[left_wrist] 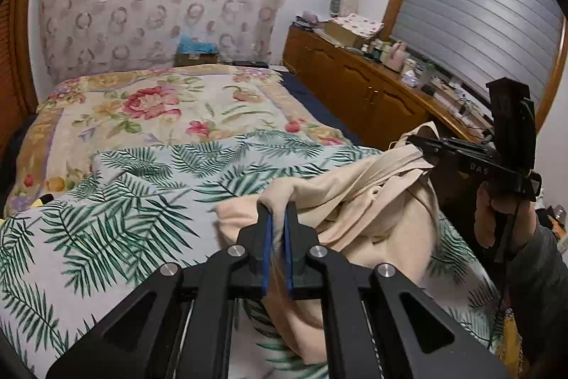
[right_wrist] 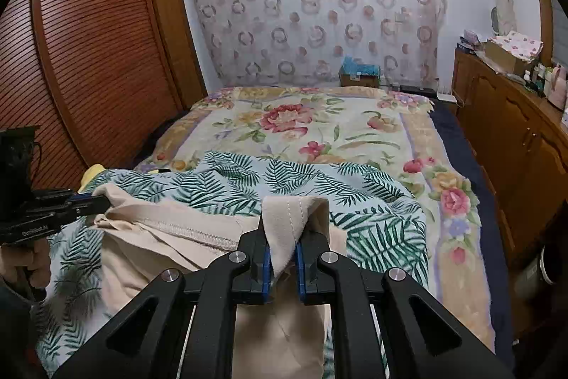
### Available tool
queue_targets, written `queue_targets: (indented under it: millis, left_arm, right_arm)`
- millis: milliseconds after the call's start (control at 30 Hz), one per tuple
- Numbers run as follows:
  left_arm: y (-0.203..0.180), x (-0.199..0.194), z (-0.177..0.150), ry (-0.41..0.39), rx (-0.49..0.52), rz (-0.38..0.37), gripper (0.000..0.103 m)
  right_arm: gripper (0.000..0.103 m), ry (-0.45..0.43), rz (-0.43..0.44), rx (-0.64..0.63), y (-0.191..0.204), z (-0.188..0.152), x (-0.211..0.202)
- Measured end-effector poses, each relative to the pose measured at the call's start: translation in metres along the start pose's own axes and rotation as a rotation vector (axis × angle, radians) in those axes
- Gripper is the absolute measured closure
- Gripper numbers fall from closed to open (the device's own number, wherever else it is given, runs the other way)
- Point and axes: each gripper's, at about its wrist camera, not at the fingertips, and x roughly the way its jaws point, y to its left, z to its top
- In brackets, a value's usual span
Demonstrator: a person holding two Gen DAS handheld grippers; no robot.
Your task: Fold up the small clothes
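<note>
Nearest the lens in the left wrist view, our left gripper (left_wrist: 278, 212) had its blue pads drawn nearly together on a fold of the beige garment (left_wrist: 355, 212). In the right wrist view our right gripper (right_wrist: 282, 237) was likewise clamped, with a thicker stitched edge of the same garment standing up between its pads. Each tool showed in the other's view, off to the side with cloth in its tip, so we held the piece at two points well apart.

The garment hung between the grippers, partly raised off the palm-leaf sheet (left_wrist: 124, 201) on the near part of the bed, with its lower part sagging in loose bunches. A seamed hem ran from one grip toward the other. Beyond the sheet lay the floral blanket (right_wrist: 301, 123), with nothing folded on it that we could see.

We judged the work to be at an early stage: the piece was picked up by its edge, but not spread flat, and no crease or fold was made. Still ahead, as we read it, were laying it out smooth on the sheet, folding it over, and setting it aside.
</note>
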Motion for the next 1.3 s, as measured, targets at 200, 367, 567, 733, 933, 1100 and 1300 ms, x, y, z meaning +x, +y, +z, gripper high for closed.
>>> queue_targets:
  millis: [200, 367, 567, 733, 933, 1100, 1300]
  left_arm:
    - [0.001, -0.003, 0.000, -0.003, 0.018, 0.035, 0.091]
    - [0.006, -0.013, -0.005, -0.011, -0.017, 0.004, 0.067]
    - [0.000, -0.001, -0.018, 0.052, 0.018, -0.019, 0.022]
    - [-0.001, 0.037, -0.029, 0.174, 0.021, -0.003, 0.022]
    - [0.010, 0.057, -0.021, 0.179, 0.010, 0.104, 0.022]
    - [0.034, 0.065, -0.009, 0.167, -0.069, 0.147, 0.022]
    - [0.036, 0.079, -0.015, 0.229, -0.131, 0.052, 0.022]
  right_arm:
    - [0.082, 0.009, -0.041, -0.033, 0.012, 0.007, 0.001]
    - [0.053, -0.026, -0.056, -0.034, 0.012, 0.001, -0.012]
    - [0.048, 0.020, -0.053, -0.059, 0.016, -0.013, -0.019]
    - [0.047, 0.127, -0.011, -0.060, 0.025, -0.020, 0.006]
    - [0.046, 0.193, -0.104, -0.077, 0.022, -0.009, 0.038]
    - [0.046, 0.183, -0.030, -0.009, 0.020, 0.001, 0.036]
    - [0.045, 0.226, -0.007, 0.010, 0.013, -0.007, 0.040]
